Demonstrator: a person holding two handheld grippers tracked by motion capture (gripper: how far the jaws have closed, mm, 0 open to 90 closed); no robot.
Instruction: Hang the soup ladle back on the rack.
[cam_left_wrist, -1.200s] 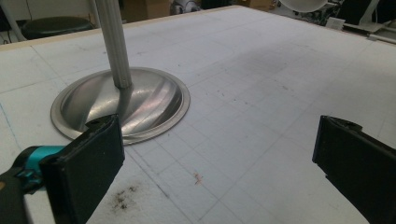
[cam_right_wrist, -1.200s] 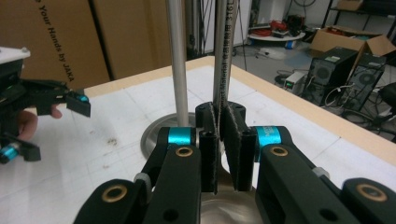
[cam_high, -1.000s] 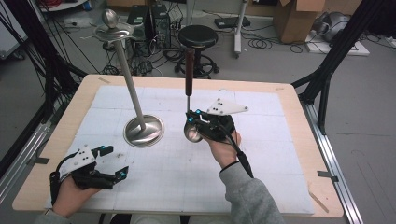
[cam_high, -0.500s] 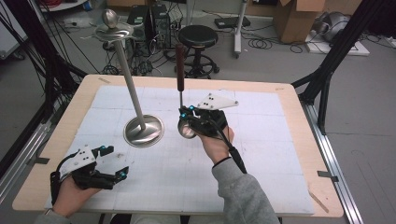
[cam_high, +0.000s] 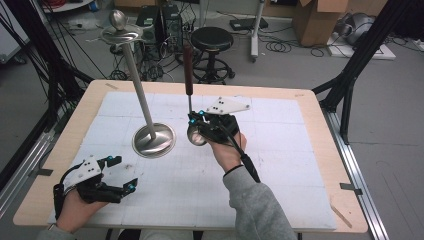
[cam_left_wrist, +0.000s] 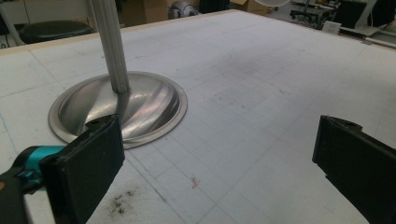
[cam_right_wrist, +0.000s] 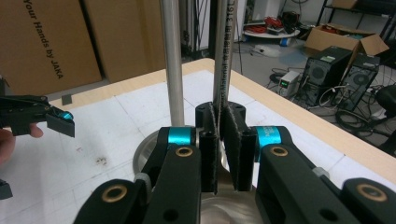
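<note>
A long-handled ladle (cam_high: 189, 75) is held upright above the desk (cam_high: 310, 165) by the right gripper (cam_high: 200, 126), whose jaws are closed tight on the thin metal shaft just above the bowl. The ladle's bowl (cam_high: 197, 137) is seen below the gripper, close over the white gridded mat (cam_high: 280, 150), and the dark handle grip is raised toward the far edge of the desk. In the right gripper view, the shaft (cam_right_wrist: 223, 60) is shown pinched between the two black pads (cam_right_wrist: 209, 140), with lettering stamped along it. Just beside the ladle, to its left in the high view, a metal stand (cam_high: 142, 107) is placed on the mat, its round base (cam_high: 154, 141) flat and its pole topped by a small dish and a ball. The left gripper (cam_high: 120, 173) is rested low near the front left corner of the desk, well apart from the ladle. Its jaws are held wide apart with nothing between them, and in the left gripper view the stand's base (cam_left_wrist: 140, 107) is seen beyond them.
</note>
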